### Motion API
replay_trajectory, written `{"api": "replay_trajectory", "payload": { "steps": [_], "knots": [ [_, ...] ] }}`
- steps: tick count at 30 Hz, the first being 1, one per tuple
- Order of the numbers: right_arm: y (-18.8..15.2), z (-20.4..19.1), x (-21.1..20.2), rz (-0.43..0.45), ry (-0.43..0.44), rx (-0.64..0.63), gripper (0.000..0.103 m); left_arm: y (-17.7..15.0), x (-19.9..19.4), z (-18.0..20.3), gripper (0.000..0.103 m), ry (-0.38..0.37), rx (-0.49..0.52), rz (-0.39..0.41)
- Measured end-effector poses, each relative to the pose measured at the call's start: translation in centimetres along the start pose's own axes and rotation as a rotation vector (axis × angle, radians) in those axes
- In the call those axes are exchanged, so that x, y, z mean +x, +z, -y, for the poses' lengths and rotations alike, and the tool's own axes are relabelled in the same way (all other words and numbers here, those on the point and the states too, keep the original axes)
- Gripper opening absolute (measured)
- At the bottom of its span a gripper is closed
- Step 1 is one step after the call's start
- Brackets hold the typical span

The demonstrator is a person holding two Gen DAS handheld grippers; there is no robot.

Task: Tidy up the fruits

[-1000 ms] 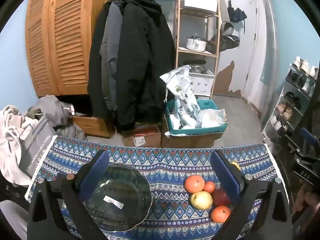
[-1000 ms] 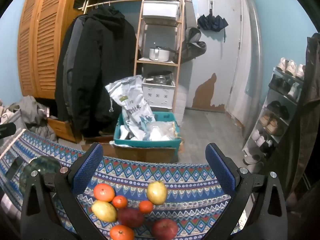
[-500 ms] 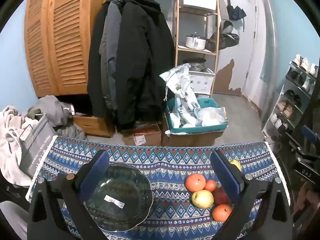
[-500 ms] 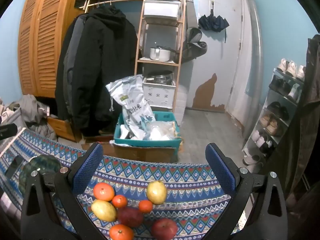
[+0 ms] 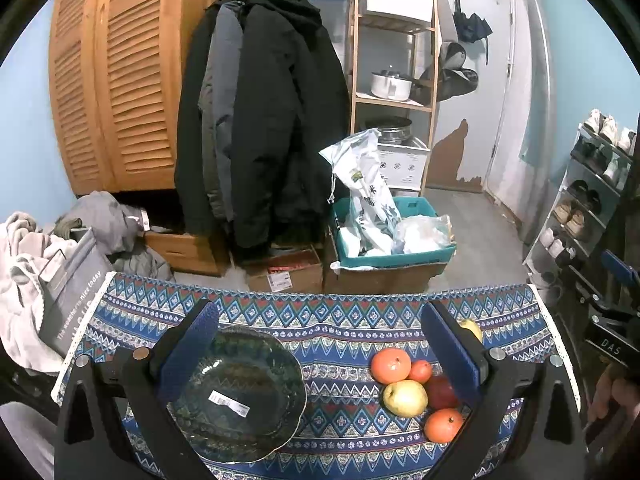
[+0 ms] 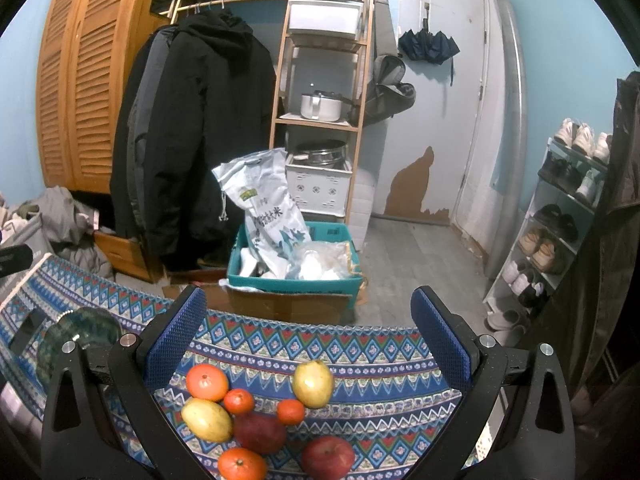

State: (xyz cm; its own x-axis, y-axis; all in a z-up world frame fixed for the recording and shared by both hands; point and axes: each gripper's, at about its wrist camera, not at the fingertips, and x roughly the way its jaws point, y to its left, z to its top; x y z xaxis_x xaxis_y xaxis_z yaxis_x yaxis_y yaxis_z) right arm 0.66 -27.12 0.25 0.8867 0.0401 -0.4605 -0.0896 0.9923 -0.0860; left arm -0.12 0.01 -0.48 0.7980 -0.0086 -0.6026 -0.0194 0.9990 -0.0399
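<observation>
Eight fruits [image 6: 256, 412] clustered on patterned cloth [image 6: 360, 352], unmoved over last second. Glass bowl [image 5: 236, 396] empty, left of pile. Left gripper [image 5: 320, 344] and right gripper [image 6: 308, 332] both spread wide, hovering, barely shifted. Nothing sorted yet; first pick pending.

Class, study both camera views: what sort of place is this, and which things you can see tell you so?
Most likely a home entryway or storage room. Coats hang on a rail, a shoe rack stands by the door, and a shelf holds pots. The fruit lies on a patterned cloth.
</observation>
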Motion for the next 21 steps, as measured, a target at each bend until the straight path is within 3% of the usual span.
{"api": "replay_trajectory", "payload": {
  "steps": [21],
  "knots": [
    [0.03, -0.16, -0.09, 0.000, -0.001, -0.003, 0.100, 0.12, -0.06, -0.04, 0.102, -0.002, -0.001, 0.000]
  ]
}}
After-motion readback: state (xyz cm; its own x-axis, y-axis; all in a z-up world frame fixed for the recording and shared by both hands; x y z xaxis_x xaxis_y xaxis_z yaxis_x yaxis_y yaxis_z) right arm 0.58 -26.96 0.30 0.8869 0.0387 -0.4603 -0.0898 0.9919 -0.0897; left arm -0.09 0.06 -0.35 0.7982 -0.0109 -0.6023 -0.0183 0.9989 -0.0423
